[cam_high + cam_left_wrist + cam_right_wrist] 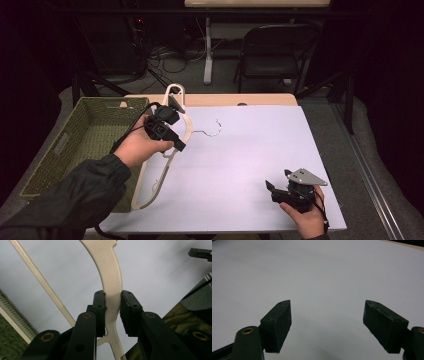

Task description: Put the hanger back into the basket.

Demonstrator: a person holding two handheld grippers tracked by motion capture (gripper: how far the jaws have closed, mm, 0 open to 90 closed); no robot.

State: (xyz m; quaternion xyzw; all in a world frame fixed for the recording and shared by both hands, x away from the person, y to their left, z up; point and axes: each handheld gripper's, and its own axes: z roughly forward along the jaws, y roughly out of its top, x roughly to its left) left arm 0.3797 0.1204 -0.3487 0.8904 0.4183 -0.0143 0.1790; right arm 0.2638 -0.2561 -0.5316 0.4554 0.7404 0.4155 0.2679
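The right tongs [272, 189] sit nearest the person, at the near right corner of the white sheet [250, 150] that covers the bench [270, 99]. A hand [307, 217] grips them from below, and the grey three-cornered plate [306, 176] rides on top. In the right gripper view the right tongs [327, 322] stand wide, both black jaws well apart, with bare white sheet between them and nothing held.

Farther in and to the left, the left tongs [176, 145] are held above the left part of the sheet by a hand [137, 146] in a dark sleeve [75, 195]. In the left gripper view the left tongs [112, 312] are clamped narrow on the cream hanger [110, 270]: both jaw pads press flat against the textured shoulder arm of the hanger, one on each side.

The cream hanger [160, 172] lies along the left edge of the sheet. Its near end reaches toward the near left corner; its far end rises past the tongs toward the far edge of the bench. The metal hook [214, 129] extends to the right, over the sheet. Whether the near end touches the sheet cannot be told.

Just left of the hanger stands a green woven basket [50, 165], beside the bench. Beyond the bench, a dark folding chair [272, 50] and cables [170, 57] stand on the floor.
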